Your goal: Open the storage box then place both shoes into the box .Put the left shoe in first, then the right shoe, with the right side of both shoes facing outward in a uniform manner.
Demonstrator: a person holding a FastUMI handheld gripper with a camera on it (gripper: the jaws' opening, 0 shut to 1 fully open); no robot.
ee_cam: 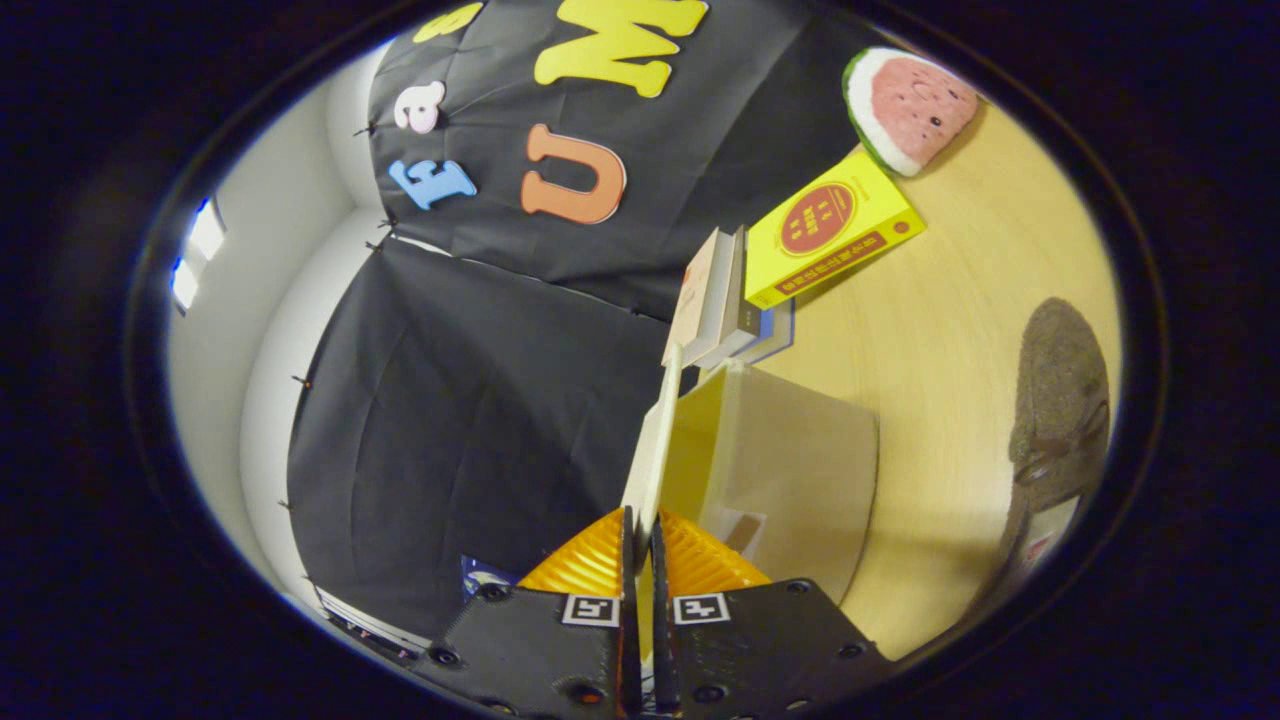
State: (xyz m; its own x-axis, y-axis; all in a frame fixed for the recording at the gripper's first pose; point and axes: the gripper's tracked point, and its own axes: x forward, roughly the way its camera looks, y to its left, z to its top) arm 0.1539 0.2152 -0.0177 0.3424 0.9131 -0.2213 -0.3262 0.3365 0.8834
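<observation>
Between the nearly closed gripper (640, 535) fingers, the box lid (655, 440) is being pinched, the yellow book's (830, 240) lettering staying unreadable.

Box mouth (790, 470) unobstructed – books (725, 300) crowd far end, shoe (1060, 400) well aside

No text could be read. The yellow book (835, 240) bore a round red emblem (822, 217) and a red strip of characters, too small to make out. A square black-and-white marker (590, 610) sat on each finger of the gripper (640, 520), which pinched the storage box's lid (655, 440). The tag (1045, 535) on the shoe (1060, 400) was blurred.
</observation>
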